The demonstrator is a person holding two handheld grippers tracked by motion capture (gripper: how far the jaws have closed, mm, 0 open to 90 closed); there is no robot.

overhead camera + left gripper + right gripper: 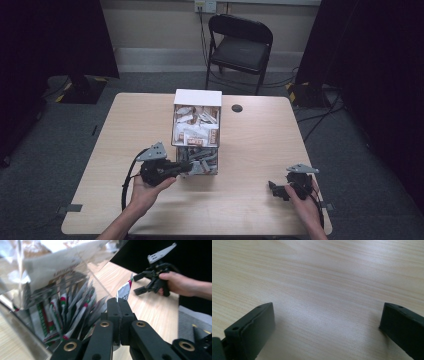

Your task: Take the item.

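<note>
From above, the left gripper [186,167] reaches into the clear box [196,131] mid-table; its own view shows jaws pinched on a sachet [124,291]. The right gripper [325,322] hangs wide open, empty, over the table's near right corner

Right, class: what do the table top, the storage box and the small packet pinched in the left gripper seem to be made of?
Table top: pale wood-grain surface, likely laminate, with streaky grain and a soft sheen.
Storage box: clear plastic, it seems; the sachets inside show through its glossy walls.
Packet: paper or foil-lined film, white with red and green print; it stands thin and creased above the shut left gripper.
</note>
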